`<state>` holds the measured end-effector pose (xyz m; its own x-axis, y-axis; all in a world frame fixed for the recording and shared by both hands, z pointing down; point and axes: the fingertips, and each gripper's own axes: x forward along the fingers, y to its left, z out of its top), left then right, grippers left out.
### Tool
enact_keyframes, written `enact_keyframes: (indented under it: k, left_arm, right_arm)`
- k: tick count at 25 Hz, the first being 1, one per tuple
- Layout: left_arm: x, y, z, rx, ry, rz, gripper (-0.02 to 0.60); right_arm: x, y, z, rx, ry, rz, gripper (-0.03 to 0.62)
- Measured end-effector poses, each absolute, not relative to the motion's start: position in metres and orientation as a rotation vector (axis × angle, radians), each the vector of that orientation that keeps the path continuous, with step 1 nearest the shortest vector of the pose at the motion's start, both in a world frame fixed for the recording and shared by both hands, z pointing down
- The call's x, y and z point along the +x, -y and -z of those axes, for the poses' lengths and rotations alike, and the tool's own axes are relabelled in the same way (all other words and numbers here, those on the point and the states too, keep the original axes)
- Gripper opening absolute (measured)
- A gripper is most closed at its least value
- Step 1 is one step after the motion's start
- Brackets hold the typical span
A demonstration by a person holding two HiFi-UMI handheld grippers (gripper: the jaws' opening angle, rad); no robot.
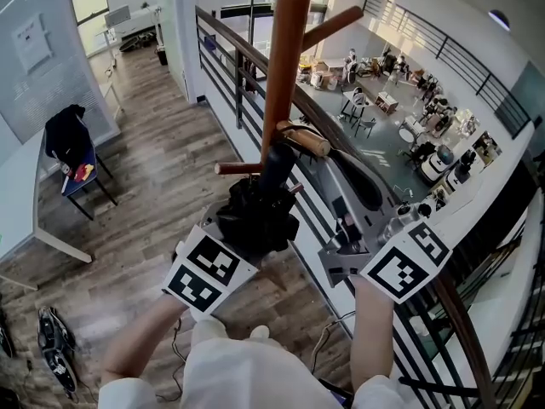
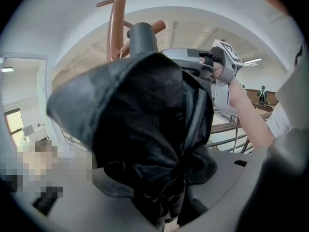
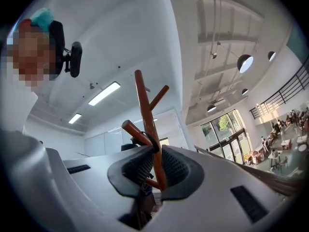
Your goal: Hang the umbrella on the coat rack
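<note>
The brown coat rack pole (image 1: 285, 58) rises right in front of me with short pegs (image 1: 234, 168) sticking out. A folded black umbrella (image 1: 255, 216) hangs close against the pole. My left gripper (image 2: 164, 202) is shut on its bunched black fabric (image 2: 145, 129), which fills the left gripper view. My right gripper (image 3: 155, 158) points up at the pole (image 3: 147, 115), jaws almost together. A thin black strap loop (image 3: 153, 141) sits at a peg (image 3: 133, 131) just above the jaws and runs down between them. The right gripper is shut on the strap.
A dark railing (image 1: 247, 66) runs just behind the rack, with a lower hall full of furniture beyond it. On the wood floor to the left stand a white table (image 1: 25, 194) and a chair with a black jacket (image 1: 68, 135).
</note>
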<state>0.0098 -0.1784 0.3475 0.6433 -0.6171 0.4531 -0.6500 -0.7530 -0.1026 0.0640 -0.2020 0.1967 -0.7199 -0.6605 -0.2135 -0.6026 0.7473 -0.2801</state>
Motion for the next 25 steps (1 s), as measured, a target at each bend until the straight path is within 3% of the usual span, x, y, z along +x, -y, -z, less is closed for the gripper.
enact_keyframes:
  k: [25]
  left_arm:
    - [0.012,0.188,-0.399,2.686,1.155,-0.635,0.272]
  right_arm:
    - [0.059,0.196,-0.237,-1.074,-2.681,0.287,0.060]
